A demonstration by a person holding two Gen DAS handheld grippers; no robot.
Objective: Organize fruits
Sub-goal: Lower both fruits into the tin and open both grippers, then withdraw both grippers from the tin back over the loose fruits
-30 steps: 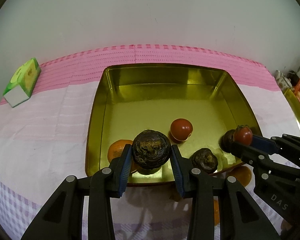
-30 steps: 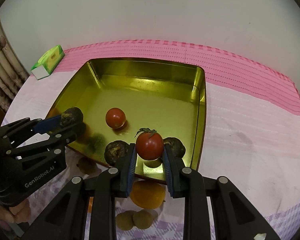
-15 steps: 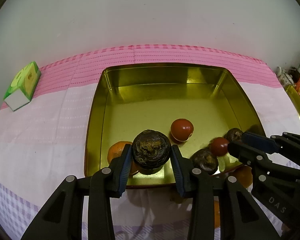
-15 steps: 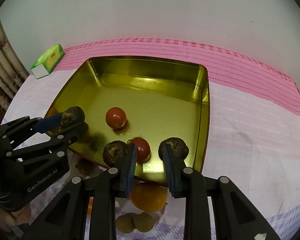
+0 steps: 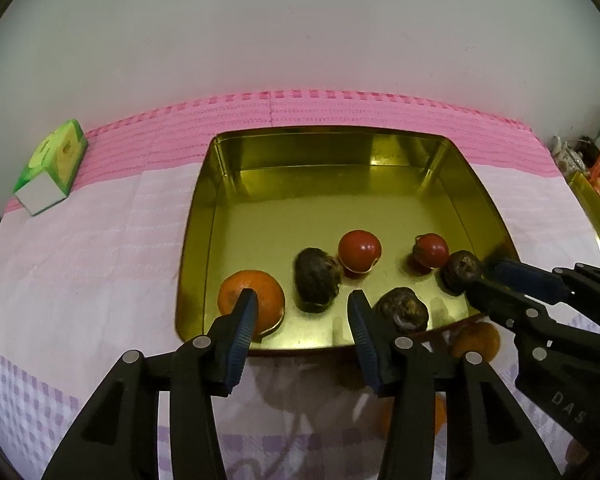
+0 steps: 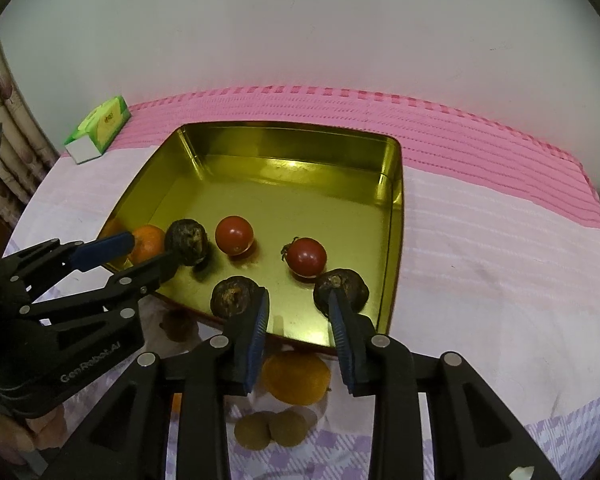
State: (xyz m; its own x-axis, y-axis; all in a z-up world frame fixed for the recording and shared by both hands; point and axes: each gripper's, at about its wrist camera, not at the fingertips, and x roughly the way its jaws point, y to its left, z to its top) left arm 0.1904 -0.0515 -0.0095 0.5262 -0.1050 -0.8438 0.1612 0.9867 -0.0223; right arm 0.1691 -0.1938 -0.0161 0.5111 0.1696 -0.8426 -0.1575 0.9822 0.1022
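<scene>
Both grippers hang spread and empty over the near rim of the square gold metal tray (image 6: 392,184), which holds six fruits. The left gripper (image 5: 302,318) and right gripper (image 6: 298,314) face loose fruit below: a round orange tangerine (image 6: 296,378) lies on the pink checked surface (image 6: 500,248) directly beneath the right gripper, the nearer one.

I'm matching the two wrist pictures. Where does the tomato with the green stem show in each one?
Left wrist view: tomato with the stem lies right of centre in the gold tray.
Right wrist view: it sits centre, just ahead of the right gripper.
Shared landmark: green tissue box, upper left.
</scene>
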